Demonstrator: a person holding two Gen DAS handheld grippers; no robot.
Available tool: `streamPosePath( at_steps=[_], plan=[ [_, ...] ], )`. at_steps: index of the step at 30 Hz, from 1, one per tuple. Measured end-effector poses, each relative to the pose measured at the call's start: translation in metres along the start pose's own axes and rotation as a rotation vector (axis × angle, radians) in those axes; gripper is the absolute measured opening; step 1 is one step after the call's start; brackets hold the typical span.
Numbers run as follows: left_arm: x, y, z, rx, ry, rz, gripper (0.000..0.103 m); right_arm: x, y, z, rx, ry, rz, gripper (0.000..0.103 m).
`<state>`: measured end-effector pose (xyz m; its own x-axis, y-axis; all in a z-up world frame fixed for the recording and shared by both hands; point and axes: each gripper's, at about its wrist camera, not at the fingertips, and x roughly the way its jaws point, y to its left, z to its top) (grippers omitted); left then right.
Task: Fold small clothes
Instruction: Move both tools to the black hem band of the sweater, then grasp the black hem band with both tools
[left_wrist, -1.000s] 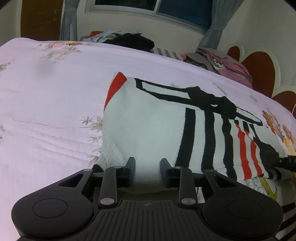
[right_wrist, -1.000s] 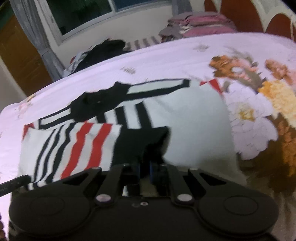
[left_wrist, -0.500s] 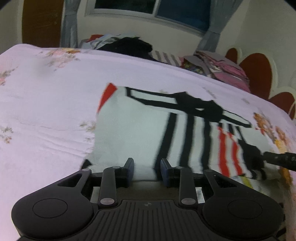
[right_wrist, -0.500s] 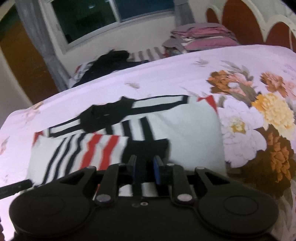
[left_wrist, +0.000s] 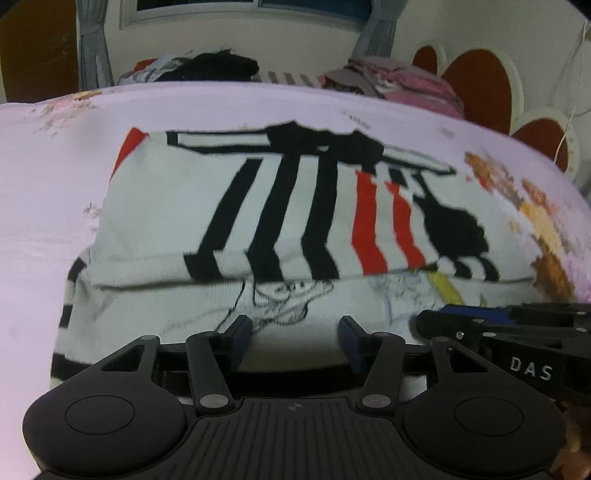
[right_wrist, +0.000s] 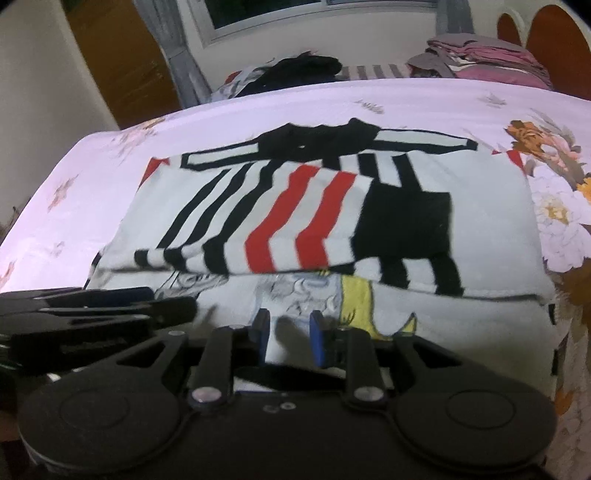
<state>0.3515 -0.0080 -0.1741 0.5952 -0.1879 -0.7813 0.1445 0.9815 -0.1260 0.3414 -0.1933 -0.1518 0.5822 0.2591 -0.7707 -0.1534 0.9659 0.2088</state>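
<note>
L tongs (left_wrist: 295, 334) just opening, empty; R tongs (right_wrist: 290, 334) same; sweater (left_wrist: 207, 206) folded

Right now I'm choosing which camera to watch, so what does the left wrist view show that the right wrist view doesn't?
Only the left wrist view shows the right gripper from the side, at its right edge. Only the right wrist view shows the left gripper from the side, at its left edge, and the big orange flowers on the sheet. Both show the striped top folded on the bed, the dark clothes pile, the pink stack and the window. Both jaws have just been opening, empty.
</note>
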Motion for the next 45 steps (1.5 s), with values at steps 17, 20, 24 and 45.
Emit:
streamPosePath(
  at_steps=[17,20,24,45],
  plan=[
    [-0.023,0.017,-0.029,0.066,0.011,0.081,0.058,-0.042,-0.044,-0.046,0.024,-0.001,-0.175,0.026],
    [-0.038,0.017,-0.037,0.062,0.009,0.043,0.058,-0.060,-0.029,-0.054,0.054,-0.039,-0.138,0.028],
    [-0.057,0.012,-0.057,0.112,0.008,-0.015,0.058,-0.069,0.008,-0.068,0.059,-0.037,-0.096,0.028],
    [-0.128,0.059,-0.142,0.127,0.011,-0.056,0.059,-0.130,0.035,-0.160,0.126,-0.035,-0.244,0.032]
  ],
)
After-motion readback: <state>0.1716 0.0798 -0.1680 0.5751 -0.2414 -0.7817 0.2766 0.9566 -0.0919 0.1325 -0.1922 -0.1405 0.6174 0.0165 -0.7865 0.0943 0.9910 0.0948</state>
